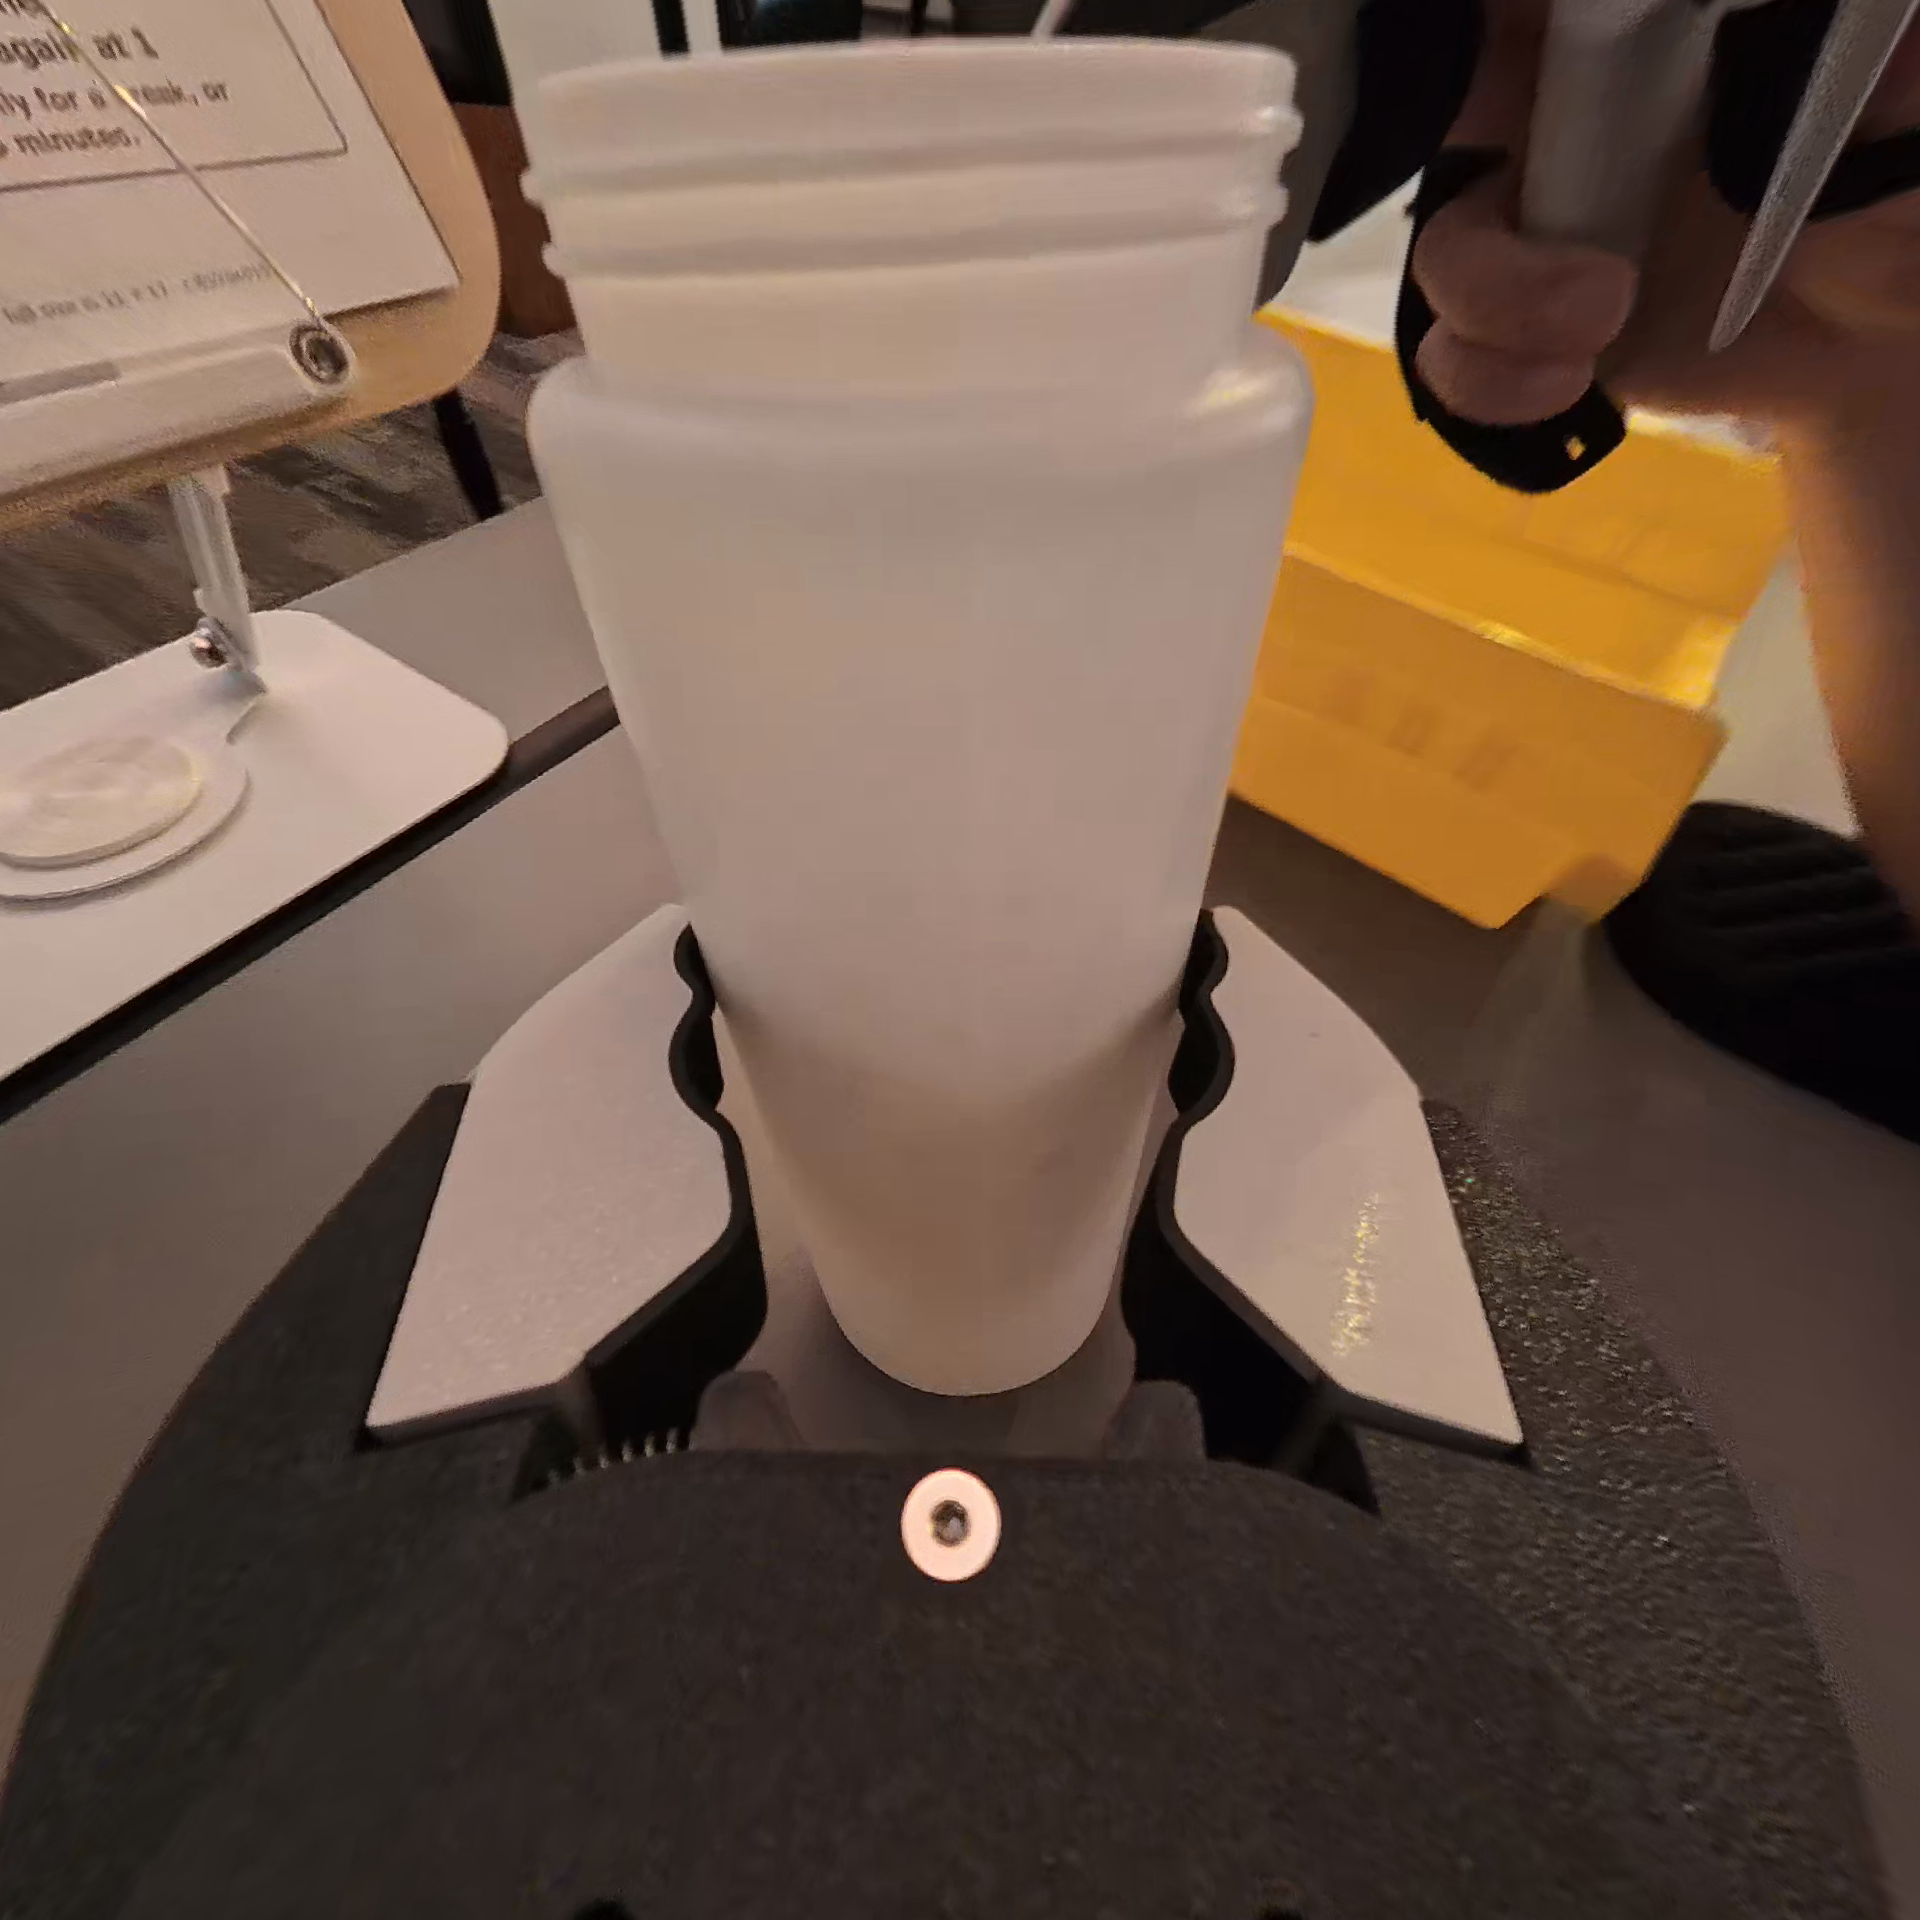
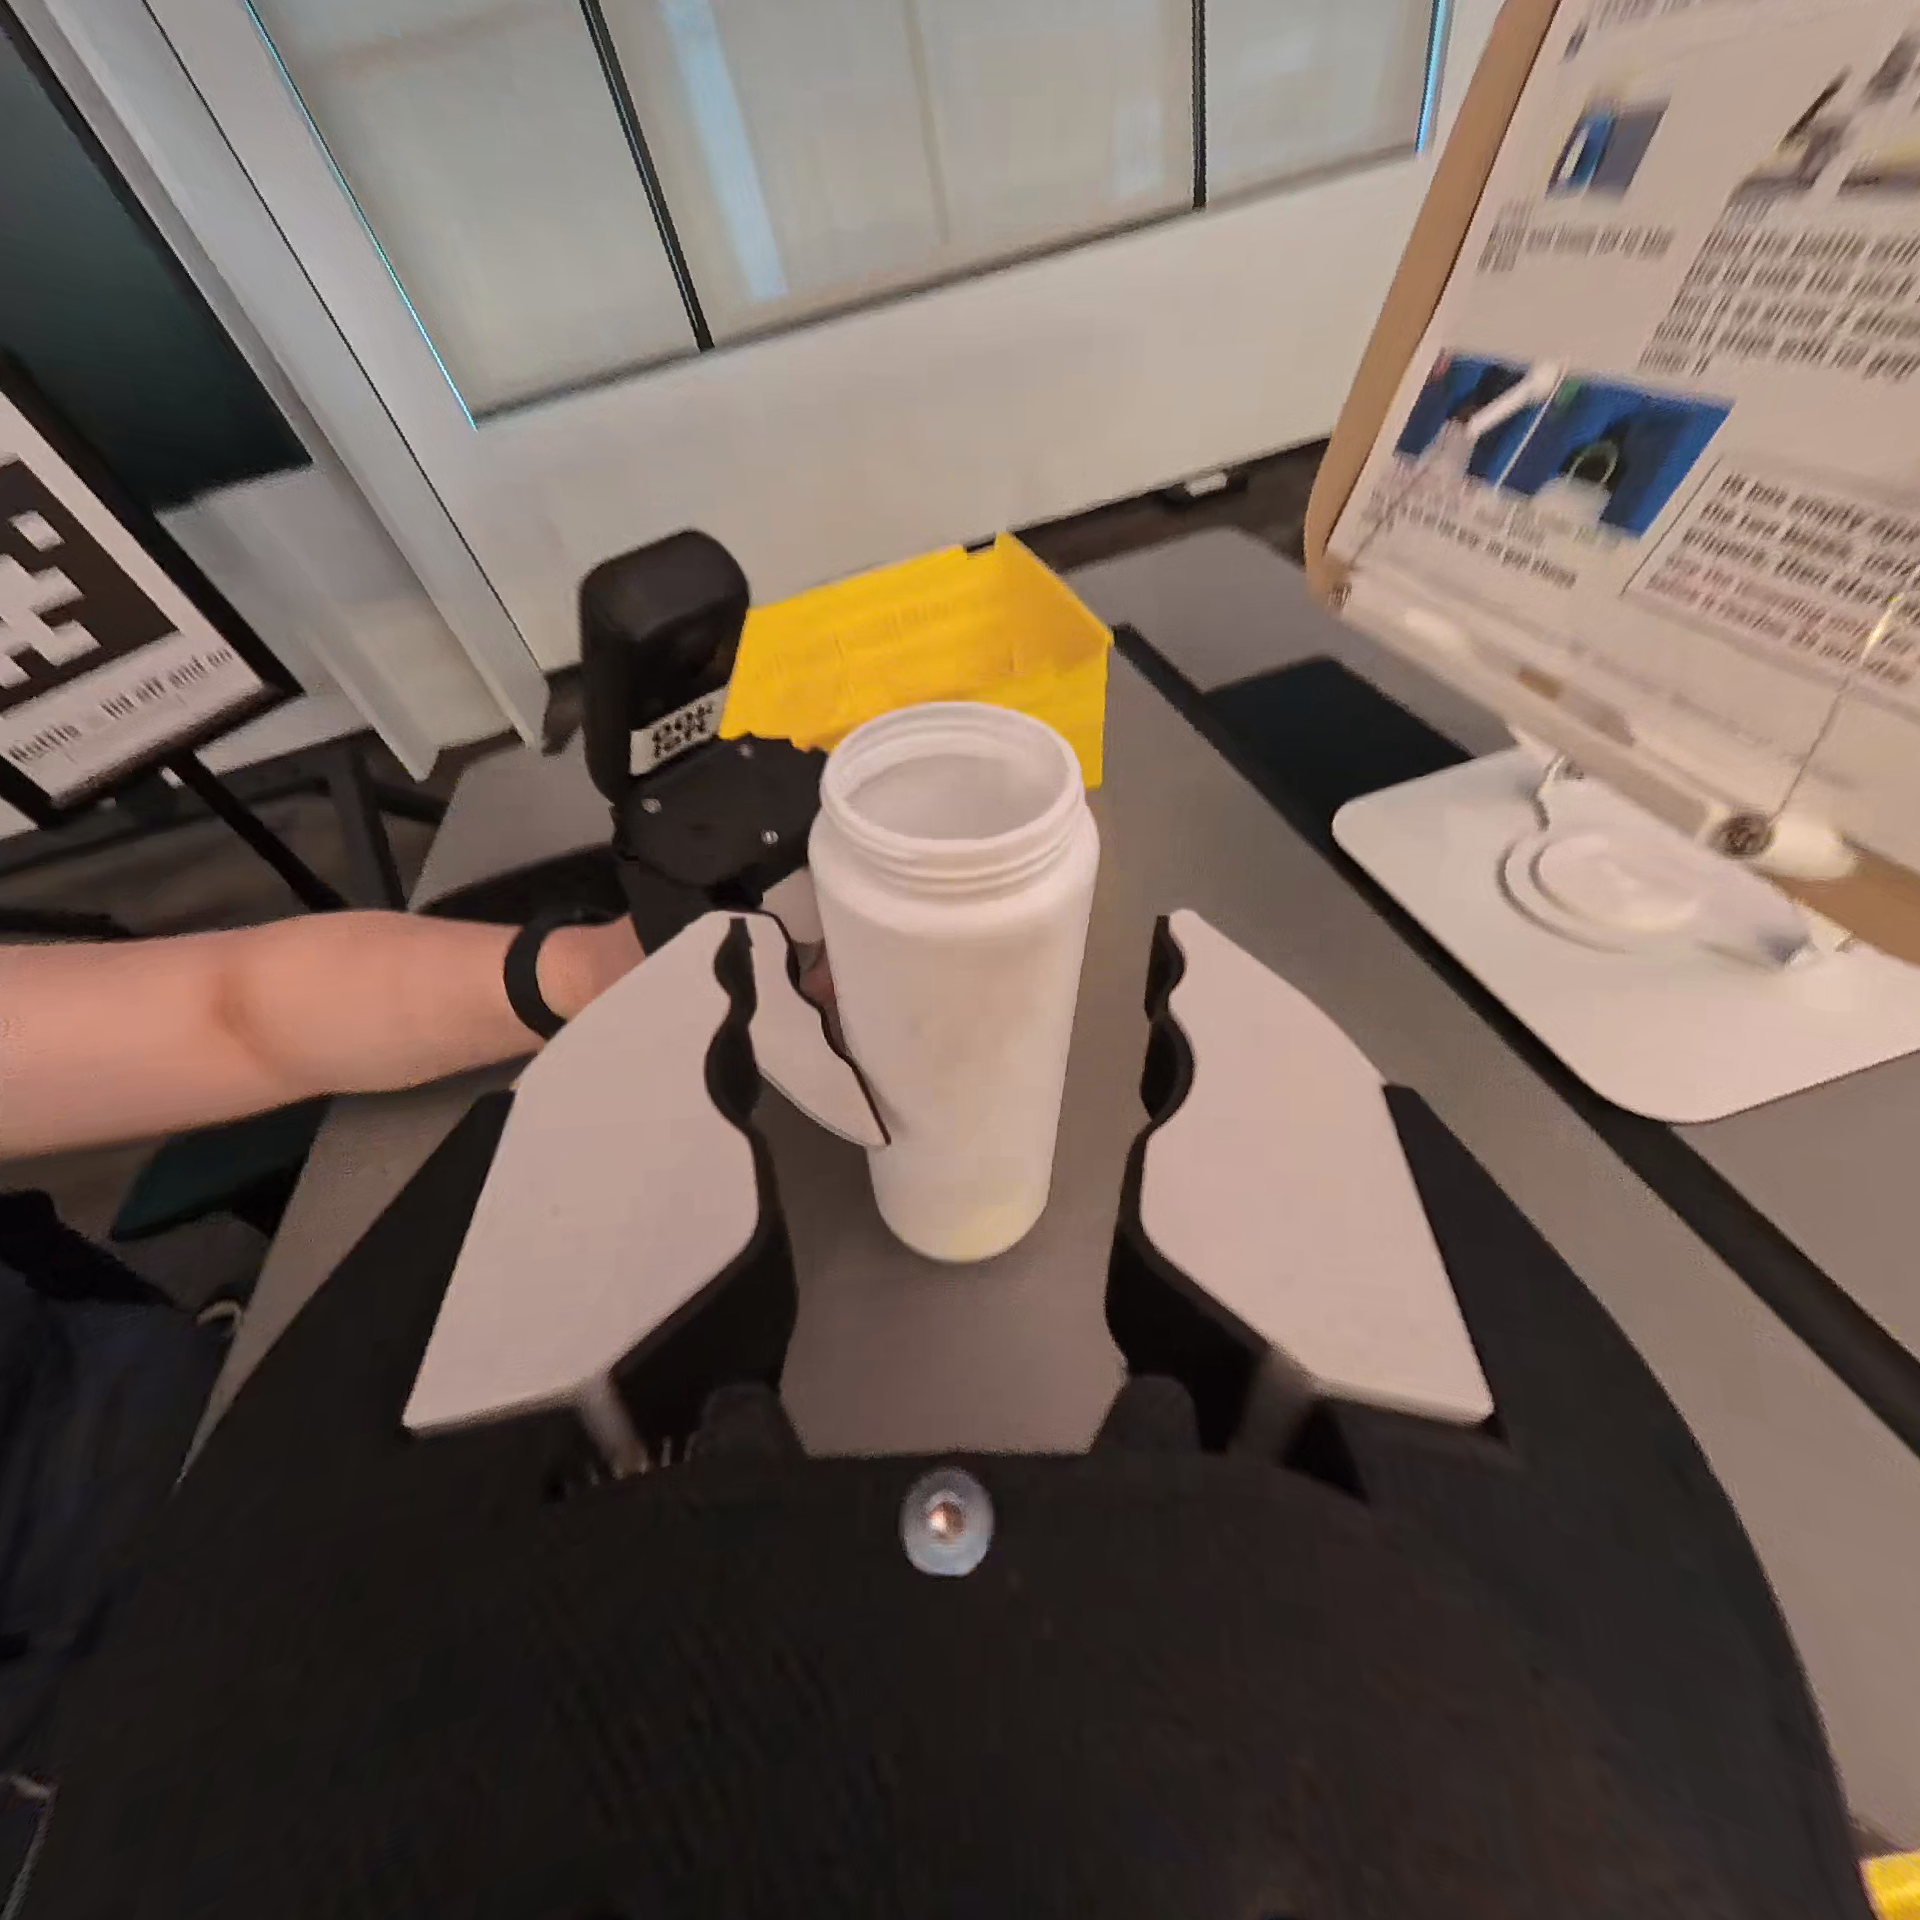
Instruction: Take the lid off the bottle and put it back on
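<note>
The white bottle [image 1: 925, 675] stands upright on the grey table with its lid off, so the threaded neck and open mouth show. My left gripper [image 1: 945, 935] is shut on its lower body. In the right wrist view the bottle [image 2: 956, 997] stands in the middle, with one left finger [image 2: 805, 1049] pressed against its side. My right gripper [image 2: 951, 935] is open and empty, above and in front of the bottle, fingers to either side without touching. A dark ribbed round object [image 1: 1766, 935] lies at the right edge. I cannot tell whether it is the lid.
A yellow bin [image 2: 935, 644] sits behind the bottle, and a yellow bin [image 1: 1455, 665] also shows in the left wrist view. A white stand [image 2: 1662, 935] with an instruction board is at the right. A person's forearm [image 2: 260, 1018] reaches in from the left. A hand [image 1: 1507, 301] holds the right gripper's handle.
</note>
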`<state>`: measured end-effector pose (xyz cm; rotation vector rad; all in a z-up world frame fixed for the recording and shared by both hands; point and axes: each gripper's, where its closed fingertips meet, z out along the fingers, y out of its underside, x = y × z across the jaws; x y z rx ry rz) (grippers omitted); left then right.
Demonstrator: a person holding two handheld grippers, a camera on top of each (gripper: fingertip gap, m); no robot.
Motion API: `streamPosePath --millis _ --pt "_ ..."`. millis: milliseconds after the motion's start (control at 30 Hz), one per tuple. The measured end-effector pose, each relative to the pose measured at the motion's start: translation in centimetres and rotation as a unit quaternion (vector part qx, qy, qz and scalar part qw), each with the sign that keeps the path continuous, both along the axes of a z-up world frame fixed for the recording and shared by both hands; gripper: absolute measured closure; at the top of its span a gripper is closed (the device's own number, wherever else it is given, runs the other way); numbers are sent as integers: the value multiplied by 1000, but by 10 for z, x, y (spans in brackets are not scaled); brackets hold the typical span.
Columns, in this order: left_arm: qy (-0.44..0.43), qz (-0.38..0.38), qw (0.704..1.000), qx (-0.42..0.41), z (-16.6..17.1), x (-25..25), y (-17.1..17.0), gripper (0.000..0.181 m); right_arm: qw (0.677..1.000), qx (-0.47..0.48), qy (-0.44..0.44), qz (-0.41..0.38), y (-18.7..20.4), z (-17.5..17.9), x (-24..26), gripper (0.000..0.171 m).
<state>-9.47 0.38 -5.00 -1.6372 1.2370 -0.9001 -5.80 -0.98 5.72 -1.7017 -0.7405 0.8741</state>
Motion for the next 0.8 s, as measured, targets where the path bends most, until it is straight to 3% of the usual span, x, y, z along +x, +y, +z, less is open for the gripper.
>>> streamPosePath --millis 367,567,700,800 --pt "-18 6 998 67 -8 -11 -12 94 995 11 -84 50 -6 -27 -32 98" --pt "-4 47 995 83 6 -32 -20 63 997 39 -60 43 -13 -4 -24 98" --pt "0 91 994 54 38 -95 -41 72 996 73 -43 29 -29 27 -10 98" --pt "-43 172 981 75 72 -173 -40 93 993 108 -39 19 -47 53 0 98"
